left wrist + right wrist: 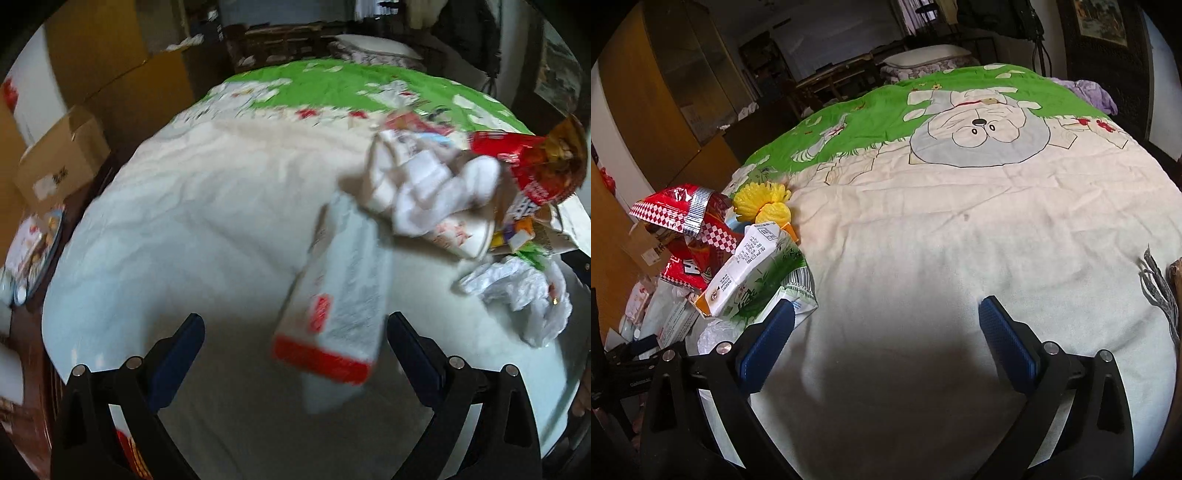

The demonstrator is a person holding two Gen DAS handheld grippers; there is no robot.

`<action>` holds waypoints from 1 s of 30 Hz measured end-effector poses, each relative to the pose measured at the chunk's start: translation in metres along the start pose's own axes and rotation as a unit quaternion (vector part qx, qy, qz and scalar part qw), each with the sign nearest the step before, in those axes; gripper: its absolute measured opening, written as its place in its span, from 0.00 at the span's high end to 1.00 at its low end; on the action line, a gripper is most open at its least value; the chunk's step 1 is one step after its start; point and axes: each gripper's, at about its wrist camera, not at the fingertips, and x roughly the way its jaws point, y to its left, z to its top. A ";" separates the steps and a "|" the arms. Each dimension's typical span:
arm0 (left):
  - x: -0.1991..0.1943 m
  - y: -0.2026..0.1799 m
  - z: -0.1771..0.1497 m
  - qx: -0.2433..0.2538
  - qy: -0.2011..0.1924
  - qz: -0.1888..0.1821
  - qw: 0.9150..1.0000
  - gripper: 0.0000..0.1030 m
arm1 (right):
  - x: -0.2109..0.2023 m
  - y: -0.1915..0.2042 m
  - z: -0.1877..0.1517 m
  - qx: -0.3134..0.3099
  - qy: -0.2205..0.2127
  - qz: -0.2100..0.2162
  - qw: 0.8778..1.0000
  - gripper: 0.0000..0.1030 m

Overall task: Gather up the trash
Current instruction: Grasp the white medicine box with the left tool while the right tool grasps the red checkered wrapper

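The trash lay gathered in a loose heap on the bed [960, 240], toward the side edge of the cream sheet that faces the cardboard boxes [62, 155]. In the right wrist view the heap showed a red snack bag [683, 221], a yellow foam net [764, 201] and a green-and-white drink carton [761, 273]. The right gripper [886, 325] hung with its fingers wide apart and nothing between them; its one blue pad [768, 339] stood just beside the carton, whether touching it could not be told. The sheet ahead of it was bare.

In the left wrist view, which was blurred, a white box with a red band [340, 295] lay on the sheet, its near end between the spread fingers of the left gripper [295, 347]. The pads did not press on it. Beyond the box lay a white rag or sock [424, 184], a paper cup [469, 236] and a crumpled plastic bag [517, 291].

The step in hand appeared to be piling the pieces together, with the right hand free. The next move likely called for the left gripper to settle over the box, square its pads to the long sides and close, since a skewed grip could tip or crush the thin card.
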 end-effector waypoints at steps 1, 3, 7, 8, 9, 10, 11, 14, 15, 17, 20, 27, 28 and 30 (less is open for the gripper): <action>0.001 -0.005 0.002 0.005 -0.003 -0.001 1.000 0.06 | 0.000 0.000 0.000 0.000 0.000 0.000 1.000 0.06; 0.006 -0.010 0.005 0.013 -0.007 -0.002 1.000 0.06 | 0.000 0.000 0.000 0.000 0.000 -0.001 1.000 0.06; 0.013 -0.004 0.010 -0.012 -0.004 -0.017 1.000 0.38 | -0.001 0.000 0.000 0.001 -0.001 0.001 1.000 0.06; 0.012 0.000 0.009 -0.017 -0.003 -0.031 0.999 0.44 | -0.001 0.000 0.000 0.000 -0.001 0.001 1.000 0.06; 0.009 0.002 0.008 -0.021 -0.006 -0.035 0.999 0.45 | -0.002 0.000 0.000 0.000 -0.003 0.002 1.000 0.06; 0.004 0.006 0.007 -0.023 -0.016 -0.031 0.999 0.46 | -0.006 0.000 0.000 0.000 -0.012 0.012 1.000 0.06; 0.000 0.009 0.005 -0.023 -0.021 -0.028 0.999 0.47 | -0.012 0.001 0.000 0.000 -0.023 0.027 0.999 0.06; -0.015 0.020 0.004 -0.027 -0.035 -0.021 0.999 0.47 | -0.037 0.012 0.001 -0.007 -0.069 0.071 0.995 0.06; -0.020 0.024 0.004 -0.030 -0.039 -0.020 0.999 0.47 | -0.043 0.019 0.003 -0.017 -0.080 0.084 0.993 0.06; -0.024 0.030 0.004 -0.037 -0.042 -0.021 0.998 0.47 | -0.053 0.043 0.010 -0.051 -0.093 0.113 0.988 0.06; -0.027 0.037 0.003 -0.050 -0.041 -0.027 0.998 0.47 | -0.049 0.078 0.020 -0.091 -0.092 0.142 0.981 0.06; -0.032 0.043 -0.001 -0.056 -0.047 -0.030 0.997 0.47 | -0.006 0.114 0.041 -0.102 -0.051 0.134 0.984 0.06; -0.033 0.044 -0.002 -0.055 -0.047 -0.029 0.997 0.47 | -0.002 0.112 0.043 -0.096 -0.045 0.132 0.985 0.07; -0.035 0.046 -0.003 -0.057 -0.047 -0.029 0.997 0.47 | 0.005 0.110 0.044 -0.092 -0.031 0.135 0.986 0.24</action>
